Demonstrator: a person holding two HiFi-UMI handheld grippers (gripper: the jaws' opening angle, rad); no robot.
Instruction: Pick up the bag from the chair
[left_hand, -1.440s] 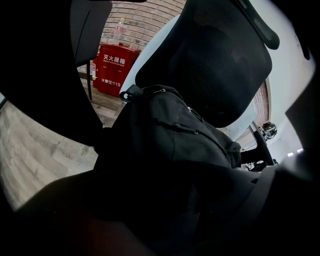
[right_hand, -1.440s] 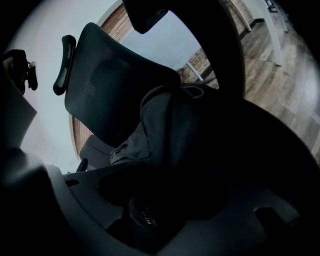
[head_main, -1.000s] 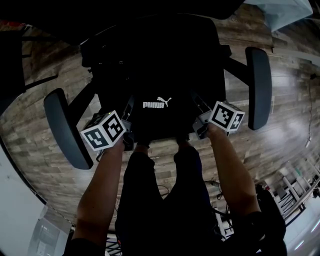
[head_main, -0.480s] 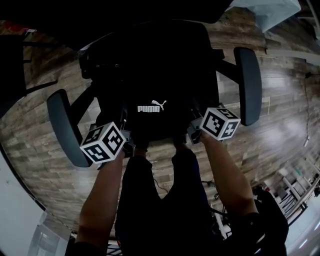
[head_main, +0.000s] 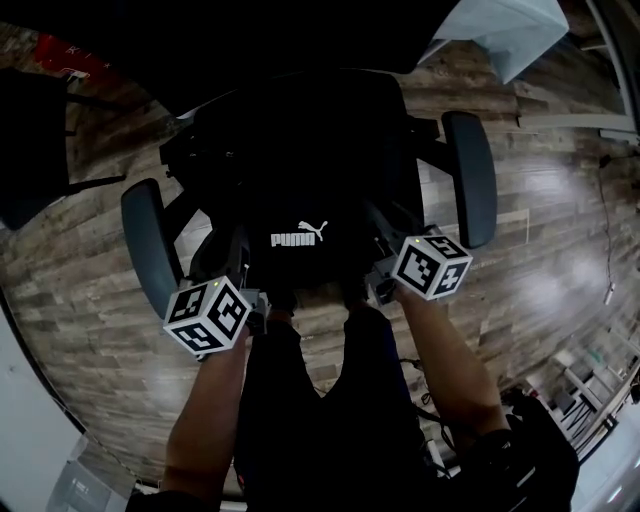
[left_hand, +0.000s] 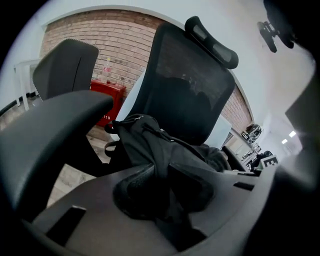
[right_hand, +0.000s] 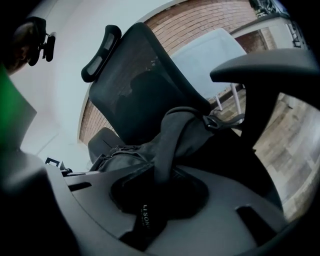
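Standing over the black office chair (head_main: 300, 110), a person reaches down with both forearms (head_main: 205, 410) and holds a tool in each hand at the near edge of the bag (head_main: 300, 215). The bag is black with a white logo facing up, and it sits over the seat between the two grey armrests (head_main: 470, 178), in front of the mesh backrest (left_hand: 190, 95). I cannot tell whether its underside touches the seat. The left tool (head_main: 258, 305) has just been closing its jaws, and in its own view the left tool (left_hand: 162, 185) is clamped on a bunched fold of the bag's (left_hand: 145, 140) dark cloth, which runs from the pads towards the backrest. The right tool (head_main: 375, 285) has also just been closing. Seen from its own camera, the right tool (right_hand: 157, 192) is pinched on a dark strap (right_hand: 172, 135) that rises from between the pads to a buckle near the armrest, with a printed end hanging below the pads. Each tool's marker cube faces up at the bag's near corners. A wooden plank floor (head_main: 80, 300) lies all around the chair. A brick wall (left_hand: 115, 45) with a red cabinet (left_hand: 106, 100) stands behind it.
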